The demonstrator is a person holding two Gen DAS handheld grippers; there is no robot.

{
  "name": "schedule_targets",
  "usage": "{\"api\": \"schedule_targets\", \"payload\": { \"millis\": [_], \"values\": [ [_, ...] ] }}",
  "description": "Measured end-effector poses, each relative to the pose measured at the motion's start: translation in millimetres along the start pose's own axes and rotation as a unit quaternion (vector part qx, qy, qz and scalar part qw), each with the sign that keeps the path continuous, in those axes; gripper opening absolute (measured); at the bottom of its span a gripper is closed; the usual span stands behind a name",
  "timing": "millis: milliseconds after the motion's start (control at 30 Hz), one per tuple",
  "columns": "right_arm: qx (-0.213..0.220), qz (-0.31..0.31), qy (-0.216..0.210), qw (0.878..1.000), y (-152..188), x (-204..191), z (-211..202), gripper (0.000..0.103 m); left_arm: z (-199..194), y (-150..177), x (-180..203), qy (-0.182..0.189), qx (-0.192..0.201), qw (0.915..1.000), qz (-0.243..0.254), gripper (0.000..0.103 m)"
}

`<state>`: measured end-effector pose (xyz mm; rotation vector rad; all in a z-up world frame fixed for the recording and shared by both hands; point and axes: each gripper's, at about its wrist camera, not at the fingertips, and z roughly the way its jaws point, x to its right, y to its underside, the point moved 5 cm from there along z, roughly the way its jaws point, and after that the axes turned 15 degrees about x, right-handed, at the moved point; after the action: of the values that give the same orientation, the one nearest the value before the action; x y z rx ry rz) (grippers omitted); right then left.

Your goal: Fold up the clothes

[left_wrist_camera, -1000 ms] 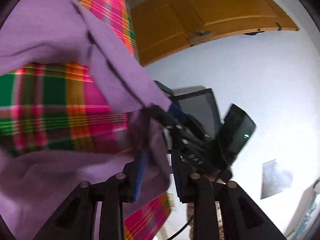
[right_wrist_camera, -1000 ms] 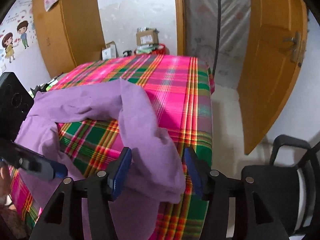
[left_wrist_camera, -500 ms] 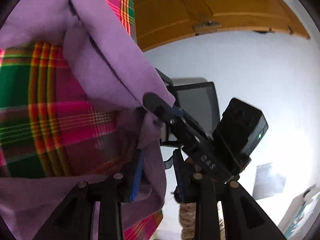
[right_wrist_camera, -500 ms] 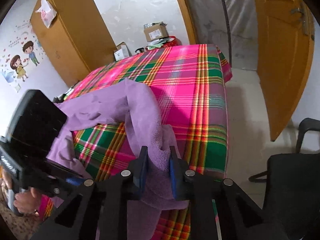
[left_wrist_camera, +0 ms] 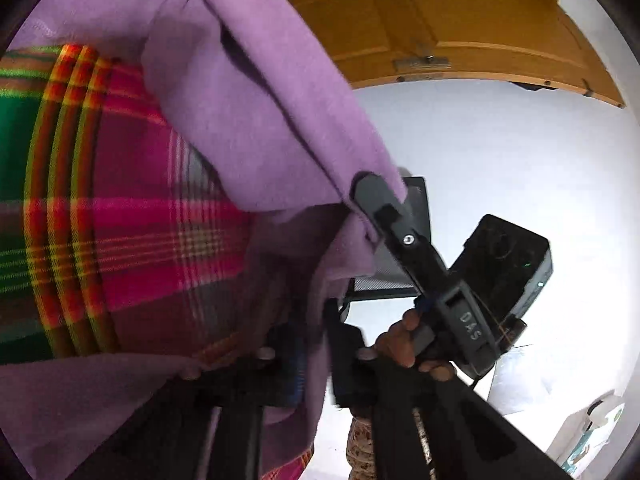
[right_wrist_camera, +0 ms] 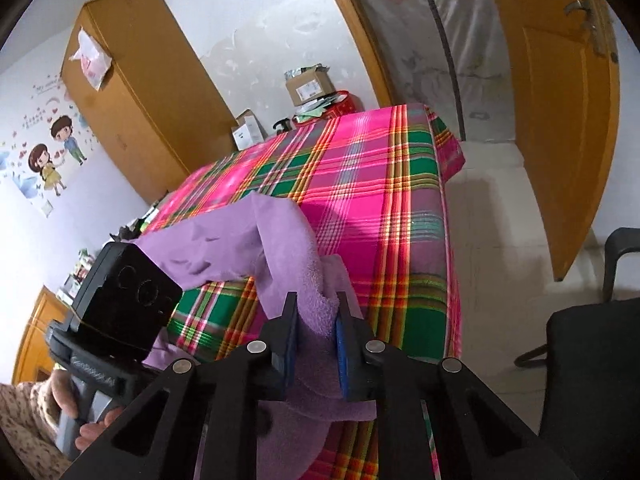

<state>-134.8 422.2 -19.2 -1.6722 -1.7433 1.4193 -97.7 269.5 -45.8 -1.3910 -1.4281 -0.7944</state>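
Soft lilac fleece garment [right_wrist_camera: 280, 240] bunched over pink-and-green plaid-covered bench [right_wrist_camera: 400, 200]. Right tool [right_wrist_camera: 316, 320] and left tool [left_wrist_camera: 316, 344] each clenched on a fold. Best lifted evenly, cloth kept taut, seams aligned.

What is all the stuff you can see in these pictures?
purple garment: 1, purple, draped on the table's near end, pinched by both grippers
plaid tablecloth: 1, pink and green, covering the table
wardrobe: 1, orange-brown, behind the table at left
door: 1, orange-brown, open at right
cardboard boxes: 2, brown and white, beyond the table
cartoon stickers: 1 pair, on the left wall
chair: 1, black, right of the table
left gripper: black, closed on the garment
right gripper: black with blue fingers, closed on the garment
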Motion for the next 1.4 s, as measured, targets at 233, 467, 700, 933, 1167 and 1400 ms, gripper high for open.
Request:
{"api": "schedule_targets", "payload": {
  "millis": [233,467,700,933,1167,1400],
  "values": [
    [0.010,0.010,0.007,1.000,-5,10,-2,0.016,-28,-5,14,0.031,0.013,0.9992,0.020,0.002],
    [0.019,0.026,0.024,0.999,-13,24,1,0.012,-51,3,13,0.036,0.007,0.9990,0.025,0.002],
    [0.025,0.057,0.050,0.997,-11,49,10,0.014,-65,3,3,0.030,0.003,0.9994,0.017,0.002],
    [0.041,0.082,0.074,0.993,-7,68,3,0.039,-96,2,-1,0.015,-0.005,0.9999,0.001,0.002],
    [0.073,0.114,0.040,0.990,12,55,-48,0.047,-119,-3,-18,-0.011,-0.005,0.9998,-0.015,0.006],
    [0.063,0.065,0.040,0.995,56,12,-74,0.056,-148,-3,-27,-0.023,0.013,0.9996,-0.013,0.016]
  ]
}}
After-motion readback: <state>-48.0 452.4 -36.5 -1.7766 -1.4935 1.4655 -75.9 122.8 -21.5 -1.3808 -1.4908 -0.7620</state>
